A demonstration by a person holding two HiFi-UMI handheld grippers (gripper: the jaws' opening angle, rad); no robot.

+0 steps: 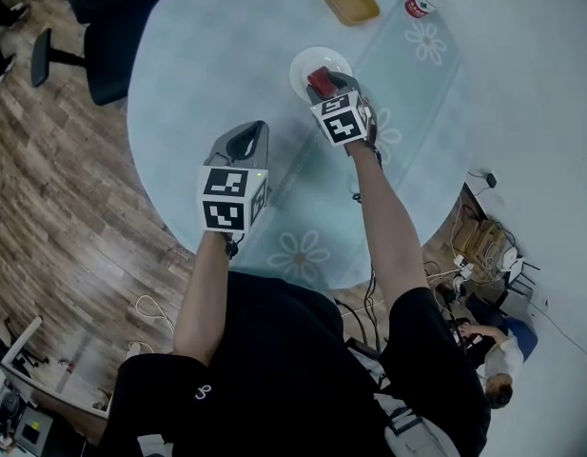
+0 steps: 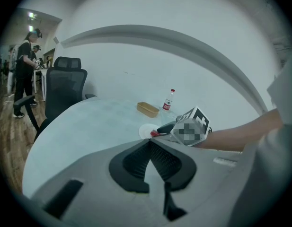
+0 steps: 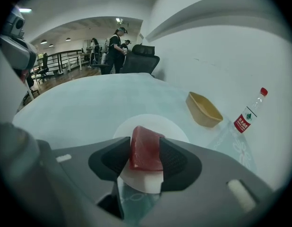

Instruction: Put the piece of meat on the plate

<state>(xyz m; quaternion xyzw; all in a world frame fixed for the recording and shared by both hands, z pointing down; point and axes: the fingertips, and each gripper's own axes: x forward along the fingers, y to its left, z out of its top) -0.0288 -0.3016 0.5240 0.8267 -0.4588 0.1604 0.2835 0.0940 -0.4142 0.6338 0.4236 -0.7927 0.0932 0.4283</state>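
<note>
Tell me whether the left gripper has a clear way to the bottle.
Probably not straight: the right gripper, at the plate with the meat, sits between the left gripper and the bottle.

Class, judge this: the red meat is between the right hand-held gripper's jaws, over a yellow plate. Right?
No: the plate is white, not yellow, as the right gripper view shows. The red meat is between the right hand-held gripper's jaws, over it.

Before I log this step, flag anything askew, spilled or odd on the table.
Nothing stands out. The piece of meat is between the jaws of the right gripper over the white plate; the tan tray sits flat, the bottle stands upright, nothing spilled.
</note>
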